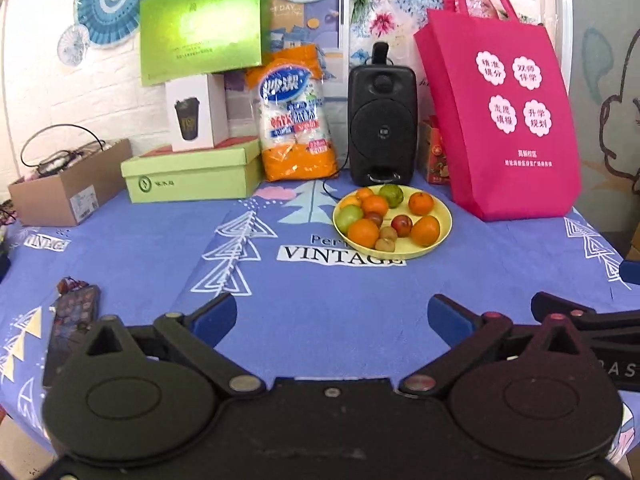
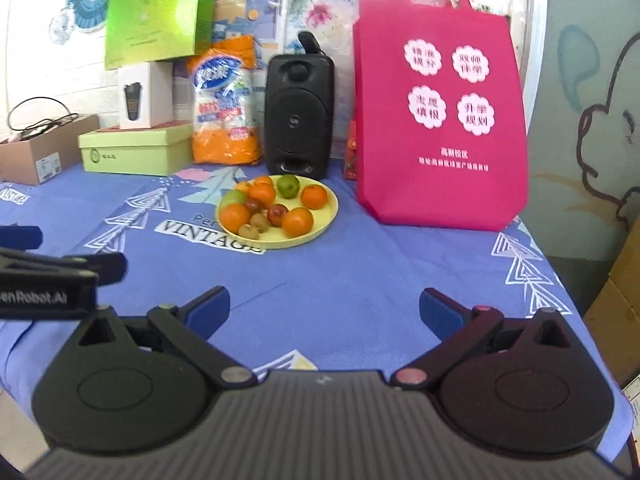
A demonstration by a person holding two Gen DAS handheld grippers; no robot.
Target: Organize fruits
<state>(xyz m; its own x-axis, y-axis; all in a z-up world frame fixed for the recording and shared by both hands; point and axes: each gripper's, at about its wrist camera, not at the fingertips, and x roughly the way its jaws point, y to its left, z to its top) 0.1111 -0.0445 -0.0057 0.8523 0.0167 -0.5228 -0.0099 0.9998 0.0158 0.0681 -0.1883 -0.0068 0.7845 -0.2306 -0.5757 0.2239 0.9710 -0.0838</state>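
Observation:
A yellow plate on the blue tablecloth holds several oranges, green fruits, small red fruits and small brown fruits. It also shows in the right wrist view. My left gripper is open and empty, hovering over the cloth well short of the plate. My right gripper is open and empty, also short of the plate, which lies ahead and slightly left. Each gripper shows at the edge of the other's view.
Behind the plate stand a black speaker, a pink tote bag, an orange-white package, green boxes and a cardboard box. A phone lies at the left. The table's right edge drops off.

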